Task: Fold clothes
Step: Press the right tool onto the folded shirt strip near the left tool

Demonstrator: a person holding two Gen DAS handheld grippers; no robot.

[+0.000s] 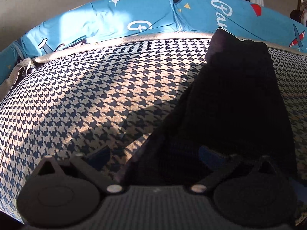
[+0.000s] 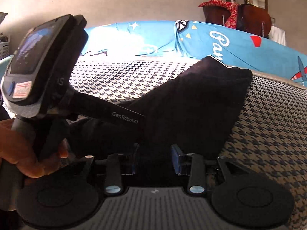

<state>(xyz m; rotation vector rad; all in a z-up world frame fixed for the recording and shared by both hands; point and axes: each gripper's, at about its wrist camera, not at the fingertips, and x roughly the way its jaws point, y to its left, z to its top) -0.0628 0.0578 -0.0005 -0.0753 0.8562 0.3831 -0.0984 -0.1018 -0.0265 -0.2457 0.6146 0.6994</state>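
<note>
the left gripper [image 1: 153, 153] is standing wide open, its blue pads well apart, one pad over bare mattress and the other over the near end of the dark garment [image 1: 236, 95]; nothing is pinched between them. the right gripper [image 2: 156, 159] is standing about half open, pads either side of the garment's near edge, and it is too dark there to say for sure whether cloth is lying between them, though they are not looking clamped on it. the person's left hand [image 2: 28, 153] is showing in the right view, wrapped round its handle.

the garment is lying as a long dark strip across the houndstooth mattress [image 1: 86, 95], running from the grippers away to the far edge by the blue printed bedding [image 1: 144, 13]. it is reading as a narrow, part-folded shape, which fits either a fold just laid down or the near end about to be picked up. any next fold is calling for both pairs of pads to be closing on matching near corners.
</note>
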